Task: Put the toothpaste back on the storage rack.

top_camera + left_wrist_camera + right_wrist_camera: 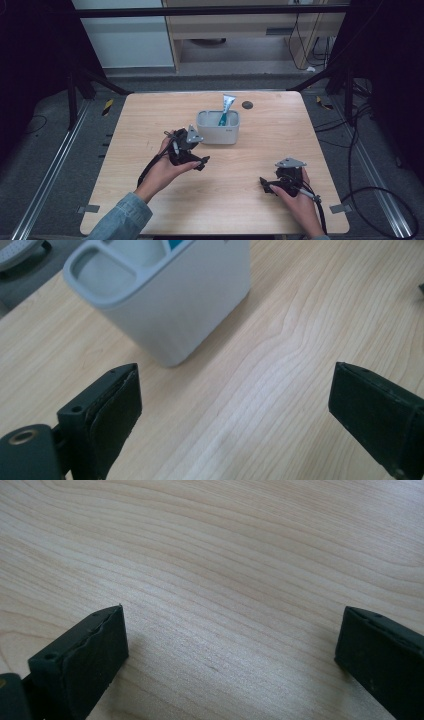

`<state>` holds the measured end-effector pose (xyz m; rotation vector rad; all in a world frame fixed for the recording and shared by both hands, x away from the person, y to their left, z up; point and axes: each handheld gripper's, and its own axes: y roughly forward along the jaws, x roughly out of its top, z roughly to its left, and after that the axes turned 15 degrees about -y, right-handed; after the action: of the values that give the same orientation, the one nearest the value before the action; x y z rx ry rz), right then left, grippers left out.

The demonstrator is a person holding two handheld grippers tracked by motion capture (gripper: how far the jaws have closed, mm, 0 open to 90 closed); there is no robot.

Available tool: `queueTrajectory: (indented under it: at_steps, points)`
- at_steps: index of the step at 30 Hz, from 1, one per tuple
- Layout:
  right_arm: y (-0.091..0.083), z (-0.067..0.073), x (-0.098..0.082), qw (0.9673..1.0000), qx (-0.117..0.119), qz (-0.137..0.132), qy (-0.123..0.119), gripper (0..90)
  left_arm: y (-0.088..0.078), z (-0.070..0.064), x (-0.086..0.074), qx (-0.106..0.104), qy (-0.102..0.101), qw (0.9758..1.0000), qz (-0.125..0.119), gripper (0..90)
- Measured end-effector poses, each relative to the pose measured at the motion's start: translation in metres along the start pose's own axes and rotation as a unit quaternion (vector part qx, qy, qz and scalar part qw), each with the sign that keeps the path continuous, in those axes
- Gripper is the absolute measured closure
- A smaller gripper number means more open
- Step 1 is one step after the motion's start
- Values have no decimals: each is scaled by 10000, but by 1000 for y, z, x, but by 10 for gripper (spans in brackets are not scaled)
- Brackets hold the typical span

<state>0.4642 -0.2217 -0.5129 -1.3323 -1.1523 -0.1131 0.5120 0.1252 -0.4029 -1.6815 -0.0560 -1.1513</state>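
Fingers (107, 415) apart beside grey holder (218, 127), perhaps holding teal tube (226, 110)

Person's left arm wears a light blue denim sleeve (125, 217), cuff at the wrist. Both tongs, left (192, 159) & right (272, 184), are black w/ a grey three-cornered plate on top and a black cable trailing back. Jaws: flat black blocks w/ dark pads (117, 412), small screw holes on top edges.

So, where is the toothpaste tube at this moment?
In the high view the toothpaste tube stands in the white holder at the table's far middle, just beyond the left gripper.
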Motion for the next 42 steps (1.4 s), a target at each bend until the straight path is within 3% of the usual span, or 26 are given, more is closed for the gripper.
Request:
queueTrajectory:
  at_steps: [14,22,34,38,42]
  points:
    - [0,0,0,10000,-3,-1,1,7,-11,44,-53,303,-542,9979,203,65]
    - [0,0,0,10000,-4,1,3,7,-15,75,-81,492,-989,9935,280,67]
    - [0,0,0,10000,-6,3,8,7,-13,105,-113,636,-1301,9879,554,61]
    - [0,0,0,10000,-9,3,1,7,-11,113,-121,720,-1479,9849,545,62]
    - [0,0,0,10000,-8,3,9,7,-10,121,-124,768,-1566,9834,494,62]
